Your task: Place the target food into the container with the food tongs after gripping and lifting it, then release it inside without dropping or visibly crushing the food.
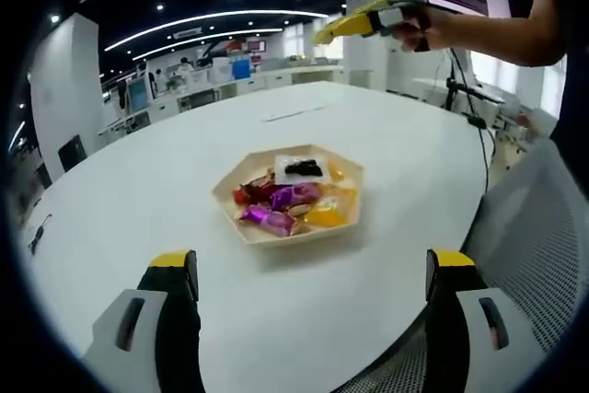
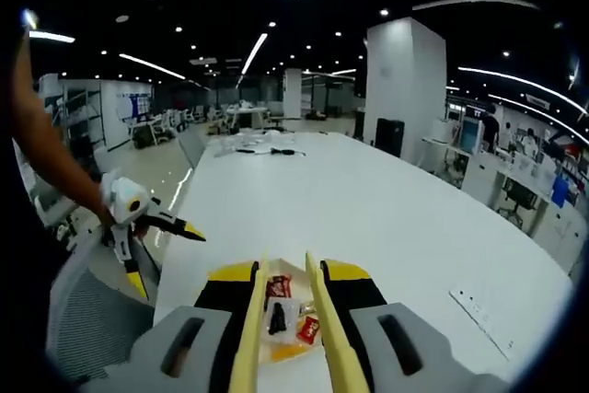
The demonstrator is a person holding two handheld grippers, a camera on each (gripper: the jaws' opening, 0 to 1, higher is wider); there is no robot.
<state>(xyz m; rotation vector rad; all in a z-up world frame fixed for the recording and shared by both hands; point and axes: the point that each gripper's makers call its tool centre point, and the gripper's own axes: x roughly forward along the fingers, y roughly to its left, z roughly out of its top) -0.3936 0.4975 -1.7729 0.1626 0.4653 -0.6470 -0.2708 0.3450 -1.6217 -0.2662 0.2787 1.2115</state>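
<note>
Jaws on the left gripper [image 1: 311, 284] stand wide apart with nothing between them, hanging low over the white surface [image 1: 386, 144] just short of the tray [image 1: 230, 198]. The right gripper [image 2: 286, 315] holds a pair of yellow tongs [image 2: 324, 338], its jaws closed narrow on the two arms, which run forward nearly parallel with a slim gap between them. In the left gripper view it hangs high above the far side of the surface, well clear of everything; its own view looks down between the tong arms onto the tray.

The food sits in that hexagonal wooden tray: wrapped sweets [image 1: 287, 198] in purple, red and orange, heaped together, with a small white packet [image 1: 304, 169] showing something dark on top at the back. Which piece is the target I cannot tell, and I see no separate container (the tray may be the source or the goal; the pictures don't settle it).

To my eye this is the approach, before any grip: the tongs hold nothing and are not yet at the food. The next move calls for lowering the tips over one sweet at the edge of the heap, straddling it cleanly, then closing gently enough to lift the slippery wrapper without squashing it.
</note>
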